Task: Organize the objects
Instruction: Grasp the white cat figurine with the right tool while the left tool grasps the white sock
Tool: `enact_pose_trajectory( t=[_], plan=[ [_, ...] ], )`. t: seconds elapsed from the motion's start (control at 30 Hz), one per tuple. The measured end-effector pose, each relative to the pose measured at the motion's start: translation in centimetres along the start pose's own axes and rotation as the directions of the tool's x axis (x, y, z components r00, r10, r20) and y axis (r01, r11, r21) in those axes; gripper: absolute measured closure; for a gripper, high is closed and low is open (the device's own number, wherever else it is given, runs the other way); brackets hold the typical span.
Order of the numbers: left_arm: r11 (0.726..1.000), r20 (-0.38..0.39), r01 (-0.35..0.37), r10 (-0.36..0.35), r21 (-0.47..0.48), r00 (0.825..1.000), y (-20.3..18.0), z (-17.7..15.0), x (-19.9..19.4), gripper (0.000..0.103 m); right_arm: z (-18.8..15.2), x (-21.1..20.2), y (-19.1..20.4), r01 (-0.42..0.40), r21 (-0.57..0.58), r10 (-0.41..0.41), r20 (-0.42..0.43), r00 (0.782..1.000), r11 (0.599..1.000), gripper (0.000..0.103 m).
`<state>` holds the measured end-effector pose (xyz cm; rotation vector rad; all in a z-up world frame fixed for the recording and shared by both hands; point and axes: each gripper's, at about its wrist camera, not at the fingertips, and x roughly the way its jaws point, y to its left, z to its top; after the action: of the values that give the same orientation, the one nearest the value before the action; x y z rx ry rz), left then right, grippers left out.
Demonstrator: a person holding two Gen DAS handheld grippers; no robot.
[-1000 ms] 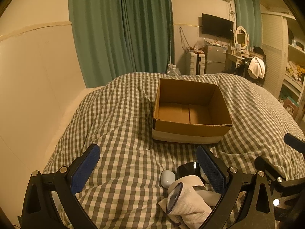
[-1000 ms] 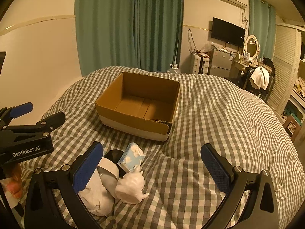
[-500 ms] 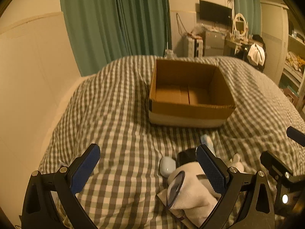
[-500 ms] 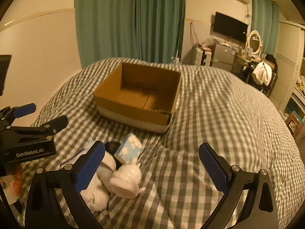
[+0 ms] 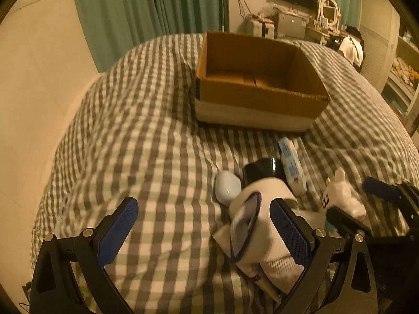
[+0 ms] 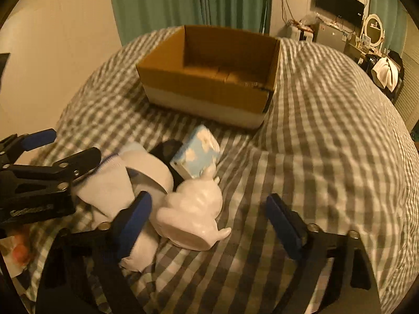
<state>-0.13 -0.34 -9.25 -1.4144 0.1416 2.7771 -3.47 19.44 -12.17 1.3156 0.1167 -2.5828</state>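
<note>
An open, empty cardboard box sits on the checked bed. In front of it lies a heap: white sock, pale blue egg-shaped case, black round object, blue tissue pack and white animal figurine. My left gripper is open and low, its right finger at the sock. My right gripper is open with the figurine between its fingers, not gripped.
The checked duvet covers the bed. A cream wall runs along the left. Green curtains hang behind, and a desk, TV and mirror stand at the far right.
Both grippers have tilted down and moved closer to the heap. The right gripper now straddles the white figurine. Both stay open.
</note>
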Motion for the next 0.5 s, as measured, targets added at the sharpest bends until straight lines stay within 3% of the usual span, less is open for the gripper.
enact_pose_trajectory(
  t=[0.03,0.1,0.17,0.37,0.43,0.5],
  plan=[
    [1.000,-0.010,0.003,-0.003,0.005,1.000,-0.1,-0.1,0.2,0.000,0.0,0.4,0.1,0.001,-0.007,-0.001,-0.006,1.000,1.000,0.029],
    [1.000,-0.032,0.007,-0.007,0.009,0.999,-0.3,-0.4,0.5,0.000,-0.2,1.0,0.4,-0.019,-0.023,0.019,-0.027,0.999,1.000,0.046],
    [1.000,-0.050,0.027,-0.027,0.008,0.998,-0.4,-0.7,0.6,0.000,-0.3,1.1,0.6,-0.028,-0.040,0.026,-0.033,0.999,0.999,0.051],
    [0.997,-0.052,0.076,-0.075,0.019,0.996,-1.1,-1.3,0.0,0.002,-0.4,-1.3,-0.6,-0.050,0.003,0.050,0.036,0.998,0.999,0.058],
    [0.994,-0.052,0.110,-0.108,0.030,0.993,-1.7,-1.4,-0.3,0.003,-0.1,-2.5,-1.1,-0.019,0.002,0.019,0.066,0.998,1.000,0.058],
    [0.985,-0.071,0.164,-0.160,0.054,0.985,-2.6,-1.7,-0.3,0.010,0.0,-3.3,-1.7,0.008,0.009,-0.009,0.083,0.997,1.000,0.058]
  ],
)
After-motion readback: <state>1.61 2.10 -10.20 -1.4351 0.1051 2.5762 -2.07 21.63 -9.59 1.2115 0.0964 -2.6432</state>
